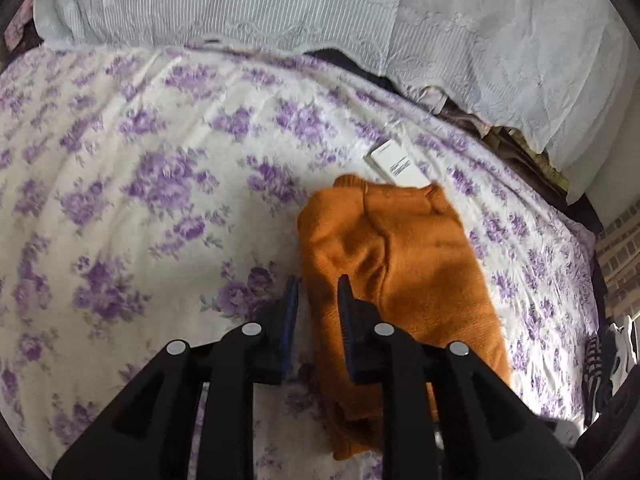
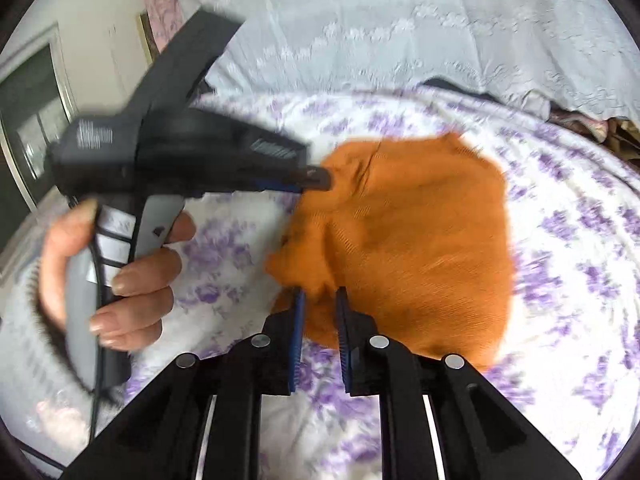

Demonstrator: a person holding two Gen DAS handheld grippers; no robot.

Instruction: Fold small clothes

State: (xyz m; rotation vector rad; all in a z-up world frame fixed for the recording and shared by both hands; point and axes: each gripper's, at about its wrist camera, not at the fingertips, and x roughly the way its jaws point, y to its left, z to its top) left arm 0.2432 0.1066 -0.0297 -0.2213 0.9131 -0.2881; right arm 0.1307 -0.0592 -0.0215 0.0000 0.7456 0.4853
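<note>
A small orange knit garment (image 1: 400, 264) lies folded on the purple-flowered bedsheet (image 1: 160, 200). In the left wrist view my left gripper (image 1: 319, 286) hovers over the garment's left edge. Its jaws stand a narrow gap apart, and sheet and orange cloth show through that gap. The right wrist view shows the garment (image 2: 420, 232) blurred, with a bunched edge at its near left. My right gripper (image 2: 321, 300) sits at that bunch, jaws slightly apart, orange cloth showing between the tips but not visibly pinched. A hand (image 2: 132, 276) holds the left gripper (image 2: 318, 176), whose tip rests at the garment's far-left corner.
A white flat box (image 1: 394, 166) lies just beyond the garment. A pale embroidered cover (image 1: 280, 8) is heaped along the back of the bed. Dark and striped clothes (image 1: 596, 364) hang off the bed's right edge. Flowered sheet stretches left of the garment.
</note>
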